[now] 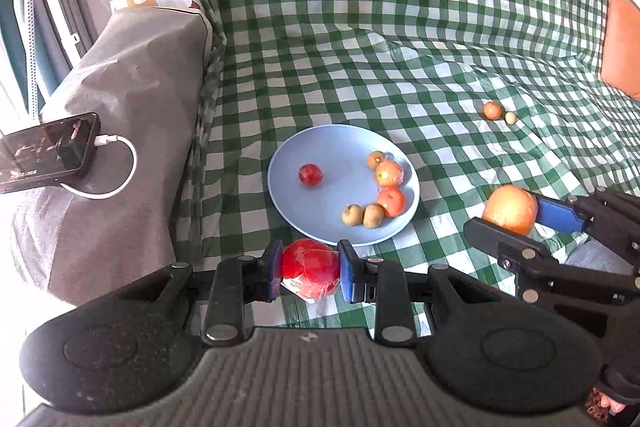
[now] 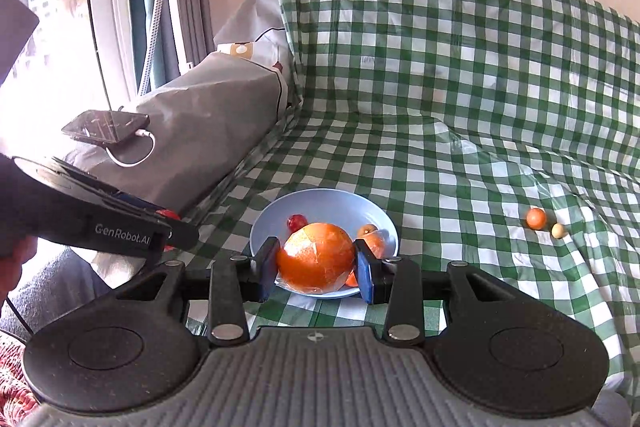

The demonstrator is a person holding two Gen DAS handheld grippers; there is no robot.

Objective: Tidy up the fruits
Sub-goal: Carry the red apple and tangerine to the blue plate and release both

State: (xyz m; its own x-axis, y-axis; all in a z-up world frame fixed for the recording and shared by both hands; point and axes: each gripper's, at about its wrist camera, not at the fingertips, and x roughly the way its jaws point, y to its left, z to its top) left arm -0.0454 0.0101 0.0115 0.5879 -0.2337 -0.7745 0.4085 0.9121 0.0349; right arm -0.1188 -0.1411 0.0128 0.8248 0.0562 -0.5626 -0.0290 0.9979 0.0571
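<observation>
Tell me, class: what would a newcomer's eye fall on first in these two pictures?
First, the fruit in the grippers: the left gripper clamps a red apple just short of the blue plate, and the right gripper holds a big orange over it. Next, the green checked cloth under everything, with two small fruits lying apart to the plate's right.

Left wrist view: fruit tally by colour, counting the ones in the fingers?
Red fruit: 2
Orange fruit: 4
Brown fruit: 3
Pale fruit: 1
Total: 10
</observation>
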